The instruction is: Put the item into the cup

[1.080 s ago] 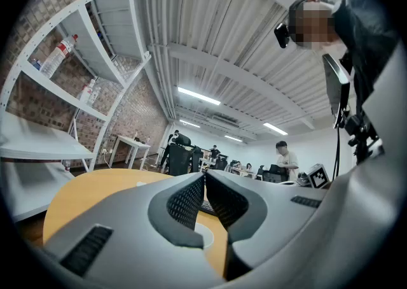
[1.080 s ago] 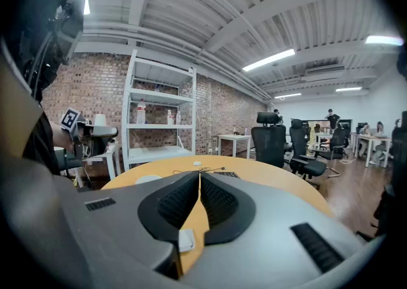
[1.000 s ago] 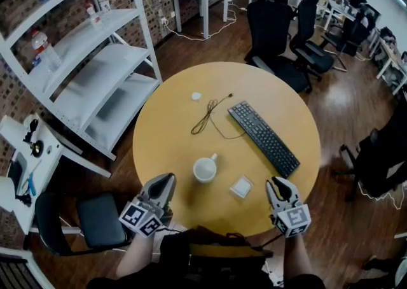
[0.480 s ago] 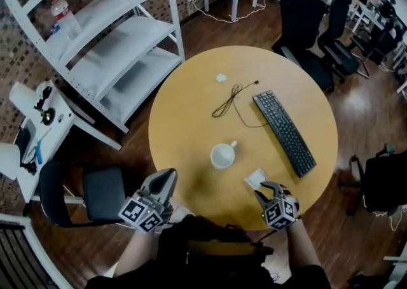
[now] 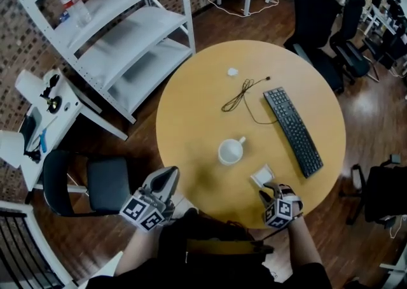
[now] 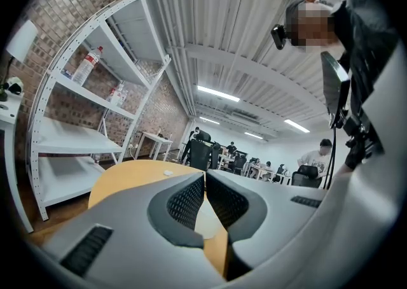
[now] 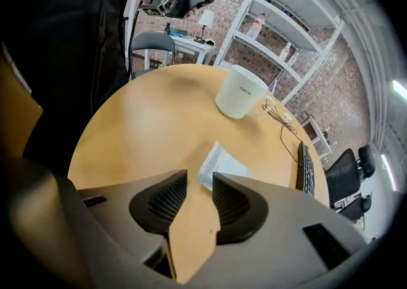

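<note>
A white cup [image 5: 231,151] stands upright near the middle of the round wooden table [image 5: 197,109]. A flat white packet [image 5: 262,174] lies to its right, close to the near edge. My right gripper [image 5: 270,188] sits just behind the packet, open, with nothing between its fingers. In the right gripper view the packet [image 7: 221,165] lies just ahead of the open right gripper [image 7: 199,183], and the cup [image 7: 241,92] stands farther off. My left gripper [image 5: 166,177] hovers off the table's near left edge, its jaws together and empty; the left gripper [image 6: 205,176] points across the table.
A black keyboard [image 5: 292,130] lies on the table's right side, with a dark cable [image 5: 245,93] and a small white object [image 5: 233,72] beyond the cup. White shelving [image 5: 127,46] stands at the left, a black chair [image 5: 105,183] by my left gripper, and office chairs [image 5: 318,7] behind.
My right gripper has moved forward and left until it sits right behind the packet, and its jaws have spread wider. The left gripper has kept its place by the table edge.
</note>
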